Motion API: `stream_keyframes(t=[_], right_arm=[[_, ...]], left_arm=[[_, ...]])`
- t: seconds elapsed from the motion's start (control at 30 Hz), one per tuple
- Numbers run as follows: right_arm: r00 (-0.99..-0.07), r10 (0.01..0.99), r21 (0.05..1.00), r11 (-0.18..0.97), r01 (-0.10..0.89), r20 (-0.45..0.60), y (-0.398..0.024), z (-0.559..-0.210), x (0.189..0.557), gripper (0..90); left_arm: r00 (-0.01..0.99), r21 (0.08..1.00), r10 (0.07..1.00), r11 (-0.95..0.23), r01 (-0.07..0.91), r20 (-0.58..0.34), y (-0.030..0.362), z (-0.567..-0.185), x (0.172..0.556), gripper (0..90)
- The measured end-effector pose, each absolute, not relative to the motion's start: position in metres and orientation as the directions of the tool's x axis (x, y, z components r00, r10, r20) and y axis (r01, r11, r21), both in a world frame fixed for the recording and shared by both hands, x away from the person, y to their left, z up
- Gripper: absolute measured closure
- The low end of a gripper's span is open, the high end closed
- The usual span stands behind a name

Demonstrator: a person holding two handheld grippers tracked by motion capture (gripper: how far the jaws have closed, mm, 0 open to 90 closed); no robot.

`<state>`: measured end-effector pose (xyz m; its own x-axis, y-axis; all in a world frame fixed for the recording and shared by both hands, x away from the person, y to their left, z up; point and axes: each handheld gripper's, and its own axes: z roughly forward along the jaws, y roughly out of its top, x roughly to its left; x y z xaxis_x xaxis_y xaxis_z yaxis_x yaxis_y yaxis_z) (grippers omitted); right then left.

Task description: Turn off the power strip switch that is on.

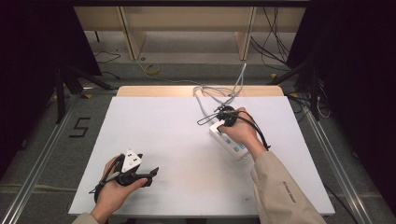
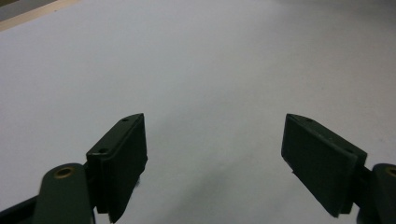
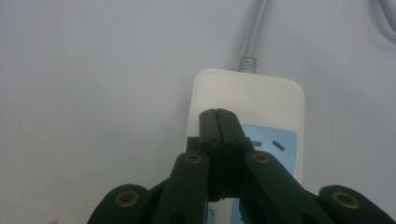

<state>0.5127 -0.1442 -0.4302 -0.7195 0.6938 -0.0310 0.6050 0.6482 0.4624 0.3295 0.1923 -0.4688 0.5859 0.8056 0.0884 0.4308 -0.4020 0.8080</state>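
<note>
1 power strip (image 1: pixel 229 140) lies diagonally, cord end far-left; right gripper (image 3: pixel 217 113) closed, left gripper (image 2: pixel 215 158) apart

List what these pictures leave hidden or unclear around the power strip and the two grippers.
- Power strip: near sockets covered by the right gripper in its own view, and by the hand in the high view.
- Whether the shut jaws touch the strip: cannot tell.
- Cable: far end lost on the floor beyond the table.
- Left gripper: open, nothing between its jaws.
</note>
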Motion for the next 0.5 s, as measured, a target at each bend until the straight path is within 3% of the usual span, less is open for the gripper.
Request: stream_keyframes(t=[0.5], right_arm=[[-0.715, 0.698, 0.426, 0.657, 0.623, -0.031, -0.1421, -0.4346, 0.5142, 90.0]], left_arm=[[0.587, 0.807, 0.805, -0.404, 0.43, 0.09, 0.1919, -0.4689, 0.3295, 22.1]])
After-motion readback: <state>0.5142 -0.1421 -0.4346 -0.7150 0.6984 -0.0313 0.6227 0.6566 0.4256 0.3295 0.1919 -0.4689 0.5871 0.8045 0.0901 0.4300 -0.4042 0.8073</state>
